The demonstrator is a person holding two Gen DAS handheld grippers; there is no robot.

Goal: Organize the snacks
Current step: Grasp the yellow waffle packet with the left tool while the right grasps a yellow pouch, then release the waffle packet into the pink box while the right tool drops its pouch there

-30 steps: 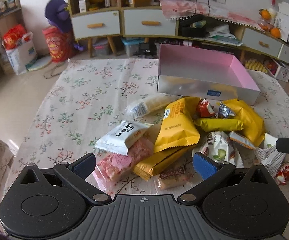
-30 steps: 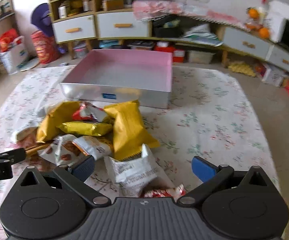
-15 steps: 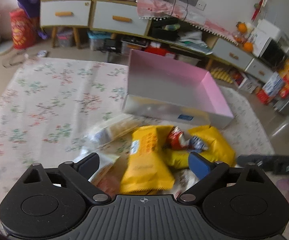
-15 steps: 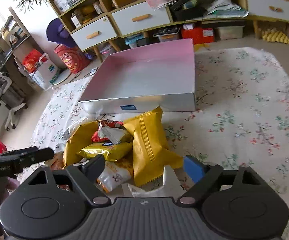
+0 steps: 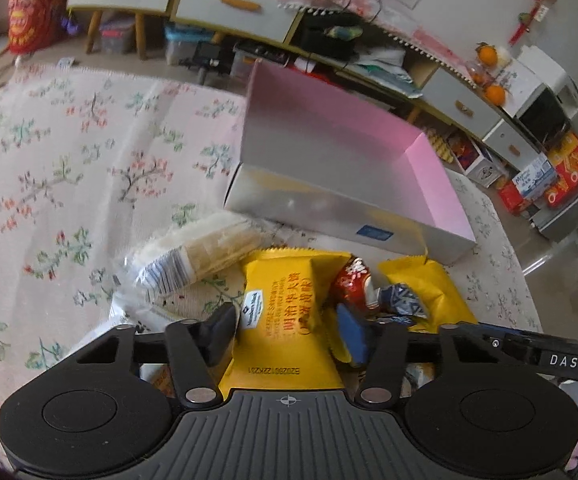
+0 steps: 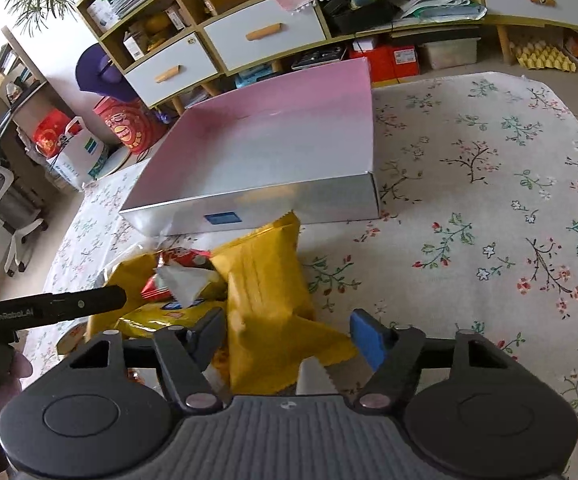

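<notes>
A pile of snack packets lies on the flowered tablecloth in front of an empty pink-lined silver box [image 5: 341, 152], also in the right wrist view [image 6: 273, 136]. My left gripper [image 5: 285, 336] is open, its fingers either side of a yellow packet [image 5: 285, 320] with red print. Beside it lie a red sweet [image 5: 353, 284], a blue-white sweet [image 5: 403, 300] and a clear pack of pale biscuits [image 5: 201, 256]. My right gripper [image 6: 285, 332] is open over another yellow packet [image 6: 269, 296]. The left gripper's black body [image 6: 49, 308] shows at the left of the right wrist view.
The flowered tablecloth [image 6: 489, 200] stretches to the right of the pile and also to its left [image 5: 49, 160]. Drawers, shelves and storage boxes [image 6: 265, 32] stand on the floor beyond the table's far edge.
Both grippers have moved forward and down onto the pile. The left one now straddles the yellow packet; the right one stands over the other yellow packet. Both jaws have narrowed somewhat.
</notes>
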